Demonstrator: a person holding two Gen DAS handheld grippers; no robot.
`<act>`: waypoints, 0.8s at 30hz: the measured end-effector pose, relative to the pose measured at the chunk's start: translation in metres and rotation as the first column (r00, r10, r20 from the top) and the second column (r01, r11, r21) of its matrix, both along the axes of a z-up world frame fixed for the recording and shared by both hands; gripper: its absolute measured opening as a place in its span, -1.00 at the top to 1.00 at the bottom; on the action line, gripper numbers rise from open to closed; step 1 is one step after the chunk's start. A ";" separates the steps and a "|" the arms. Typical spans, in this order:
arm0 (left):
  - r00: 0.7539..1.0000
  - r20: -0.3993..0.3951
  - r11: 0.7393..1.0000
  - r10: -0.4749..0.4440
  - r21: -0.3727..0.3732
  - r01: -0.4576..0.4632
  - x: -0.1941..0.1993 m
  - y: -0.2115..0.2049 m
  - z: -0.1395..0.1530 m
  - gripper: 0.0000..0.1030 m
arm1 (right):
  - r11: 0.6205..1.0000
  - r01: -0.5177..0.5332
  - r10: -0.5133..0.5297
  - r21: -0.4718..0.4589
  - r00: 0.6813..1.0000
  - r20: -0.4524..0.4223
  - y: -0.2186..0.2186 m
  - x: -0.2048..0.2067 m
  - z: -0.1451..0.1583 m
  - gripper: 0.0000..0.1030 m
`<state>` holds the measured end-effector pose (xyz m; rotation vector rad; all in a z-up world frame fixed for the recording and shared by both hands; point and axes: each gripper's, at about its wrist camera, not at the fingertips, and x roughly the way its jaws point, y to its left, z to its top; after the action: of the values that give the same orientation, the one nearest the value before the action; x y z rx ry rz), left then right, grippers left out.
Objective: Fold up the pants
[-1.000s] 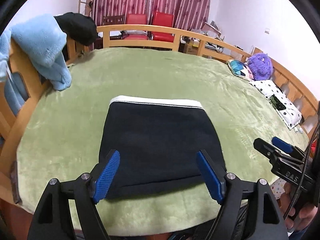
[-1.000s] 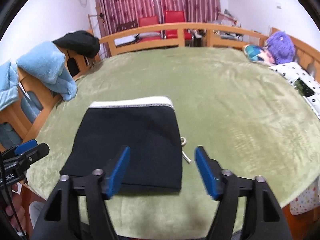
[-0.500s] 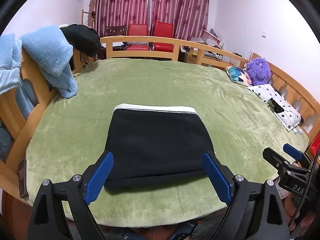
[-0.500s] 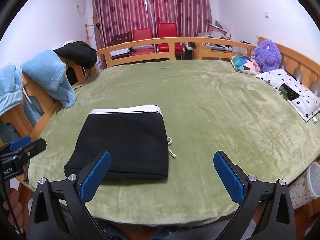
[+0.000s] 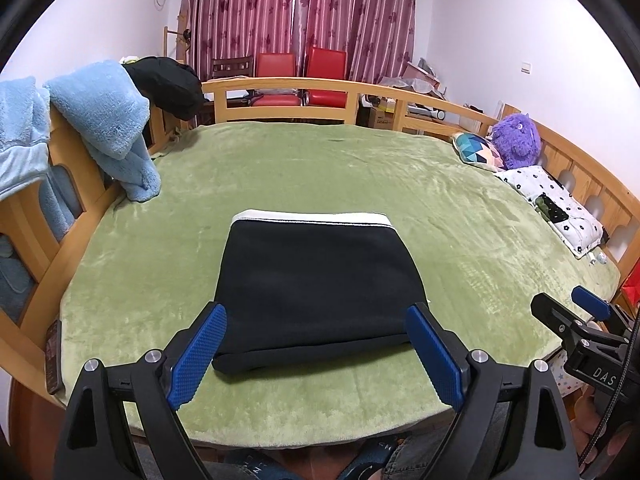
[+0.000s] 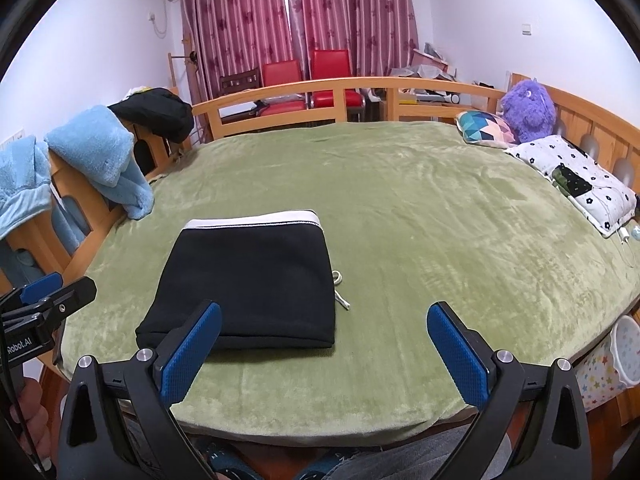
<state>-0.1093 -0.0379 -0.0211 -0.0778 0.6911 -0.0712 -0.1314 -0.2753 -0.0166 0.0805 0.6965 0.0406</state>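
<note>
Both grippers, left gripper [image 5: 316, 350] and right gripper [image 6: 324, 350], have drawn back from the folded black pants [image 5: 318, 284], jaws spread empty; folding looks finished.

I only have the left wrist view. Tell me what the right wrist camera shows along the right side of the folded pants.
Observer: A white drawstring pokes out from the right edge of the pants and lies loose on the green blanket.
Operator: Report the right gripper's jaws. I see only part of it at my frame's edge.
Observer: The right gripper stands wide open and grips nothing. Neither pad touches the drawstring.
</note>
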 end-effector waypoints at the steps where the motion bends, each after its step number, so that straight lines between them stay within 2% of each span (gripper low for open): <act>1: 1.000 0.003 1.000 0.000 0.002 0.000 0.001 0.000 0.000 -0.77 | 1.000 -0.001 0.001 0.000 1.000 0.001 0.000 0.000 0.000 -0.97; 24: 1.000 0.009 1.000 -0.005 -0.003 0.005 -0.010 0.001 0.002 -0.77 | 1.000 0.002 -0.003 0.002 1.000 0.002 0.004 -0.005 0.003 -0.97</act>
<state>-0.1189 -0.0369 -0.0186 -0.0786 0.6827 -0.0770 -0.1364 -0.2713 -0.0132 0.0830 0.6939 0.0389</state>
